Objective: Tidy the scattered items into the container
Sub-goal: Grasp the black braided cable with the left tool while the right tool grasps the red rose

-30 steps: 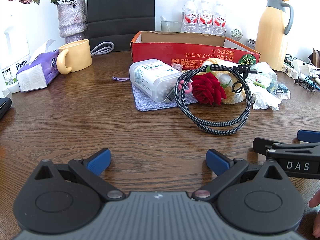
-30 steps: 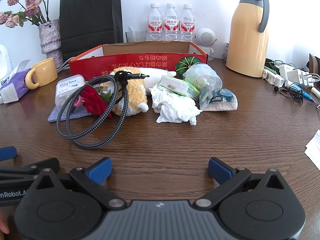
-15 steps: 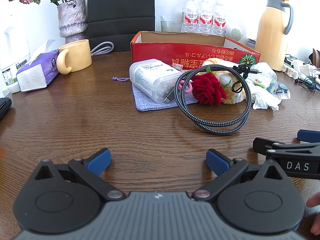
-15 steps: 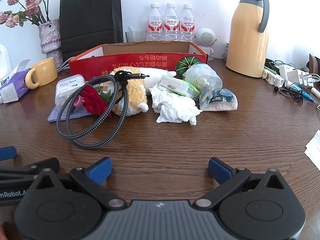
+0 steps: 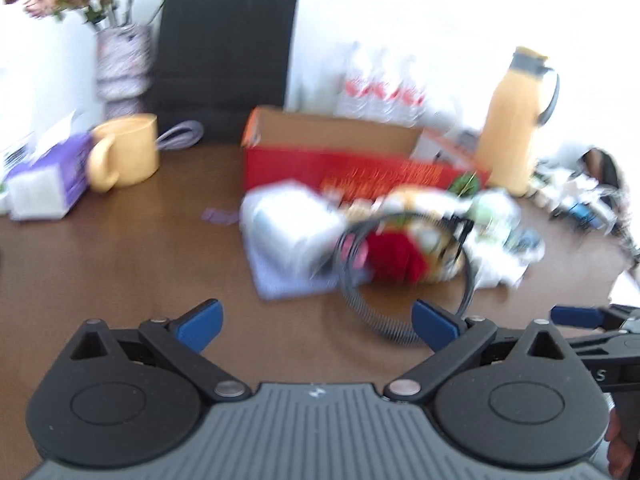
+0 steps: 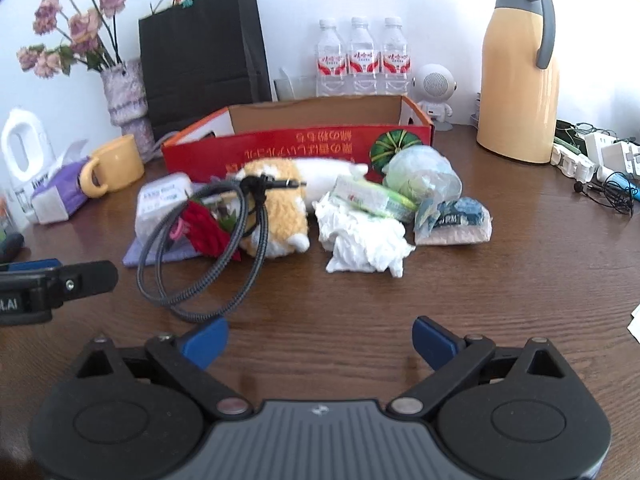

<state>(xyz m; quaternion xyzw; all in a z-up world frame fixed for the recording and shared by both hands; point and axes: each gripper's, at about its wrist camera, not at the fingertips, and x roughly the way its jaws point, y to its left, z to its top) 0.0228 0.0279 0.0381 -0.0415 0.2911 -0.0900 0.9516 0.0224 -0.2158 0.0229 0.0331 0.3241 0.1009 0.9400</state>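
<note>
Your right gripper (image 6: 320, 338) has its blue fingers spread wide and empty above the table (image 6: 500, 280); your left gripper (image 5: 316, 320) is likewise spread with nothing between its fingers, though its view is blurred. Just ahead lies the braided cable (image 6: 208, 256), looped over the red rose (image 6: 204, 228) and plush toy (image 6: 276, 204). The cable looks springy and light, so pinch both strands where they cross. The crumpled tissue (image 6: 360, 240) looks soft and weightless; take it at its bulk. The red box (image 6: 296, 148) stands open right behind the pile.
</note>
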